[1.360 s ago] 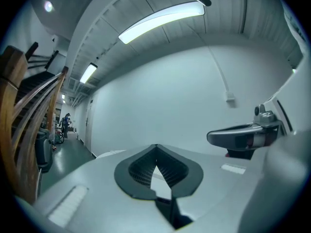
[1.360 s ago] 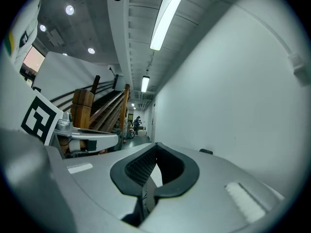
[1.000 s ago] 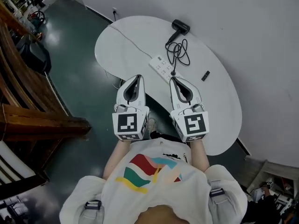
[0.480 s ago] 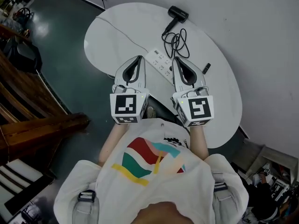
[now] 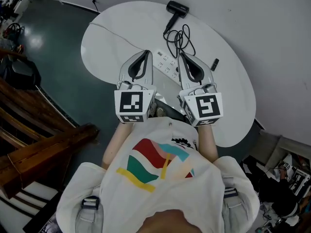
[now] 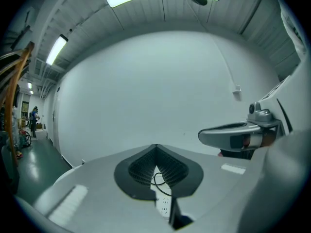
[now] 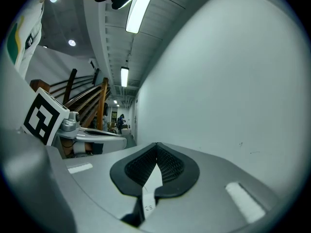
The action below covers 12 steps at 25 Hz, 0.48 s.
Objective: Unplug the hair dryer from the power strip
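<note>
White wall and dark floor surround a rounded white table point(image 5: 97, 38) in the head view, the only view that takes in the whole layout. The black hair dryer point(image 5: 177, 8) lies at the table's far edge near the wall. Its black cord point(image 5: 179, 40) runs in loose loops toward the white power strip point(image 5: 164, 63), which lies flat between the two gripper tips. The end of the cord meets the strip beside the right gripper point(image 5: 182, 55), but the plug itself is too small to make out. A thin white cable point(image 5: 121, 37) trails from the strip across the table to the left, and a small dark object point(image 5: 214, 64) lies apart on the right. The left gripper point(image 5: 145, 53) is held level above the near edge, with nothing between its pads. Only the left gripper view shows its ribbed pads pressed together at the tip, with a bit of cord and the strip's sockets visible through the slot below them, and the other gripper alongside at the right. The right gripper view likewise shows its pads closed on nothing, a pale sliver showing beneath. It alone shows wooden stair rails point(image 7: 92, 101) and a lit corridor behind the left gripper's marker cube point(image 7: 43, 116).
</note>
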Motion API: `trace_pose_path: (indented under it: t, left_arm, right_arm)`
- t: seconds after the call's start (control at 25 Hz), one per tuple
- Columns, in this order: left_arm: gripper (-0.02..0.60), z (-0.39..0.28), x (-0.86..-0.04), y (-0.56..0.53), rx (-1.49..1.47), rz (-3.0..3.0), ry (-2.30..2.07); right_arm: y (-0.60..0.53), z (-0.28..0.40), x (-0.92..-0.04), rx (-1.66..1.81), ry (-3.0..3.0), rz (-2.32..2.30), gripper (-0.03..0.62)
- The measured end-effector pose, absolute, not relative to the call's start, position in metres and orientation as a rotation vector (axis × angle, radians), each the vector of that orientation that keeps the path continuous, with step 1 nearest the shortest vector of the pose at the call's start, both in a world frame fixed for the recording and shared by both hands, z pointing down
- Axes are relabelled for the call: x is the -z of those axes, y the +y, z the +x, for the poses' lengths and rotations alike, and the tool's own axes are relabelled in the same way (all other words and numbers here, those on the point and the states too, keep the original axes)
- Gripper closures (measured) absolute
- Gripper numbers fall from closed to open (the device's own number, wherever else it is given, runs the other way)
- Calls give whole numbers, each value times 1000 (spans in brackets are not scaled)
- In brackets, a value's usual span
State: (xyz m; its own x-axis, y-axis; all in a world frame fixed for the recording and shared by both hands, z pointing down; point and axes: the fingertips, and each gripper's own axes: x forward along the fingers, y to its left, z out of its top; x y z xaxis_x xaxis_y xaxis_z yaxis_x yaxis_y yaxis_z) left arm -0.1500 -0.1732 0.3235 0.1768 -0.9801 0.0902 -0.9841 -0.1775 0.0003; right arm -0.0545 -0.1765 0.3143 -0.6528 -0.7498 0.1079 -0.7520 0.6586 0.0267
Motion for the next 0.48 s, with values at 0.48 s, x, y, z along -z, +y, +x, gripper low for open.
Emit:
trace_pose_path:
  t: [0.48]
  left_arm:
    - [398,-126,-399,-208,-418,2374,-1560]
  right_arm:
    - [-185,-36,-332,-120,-2679,1352,582]
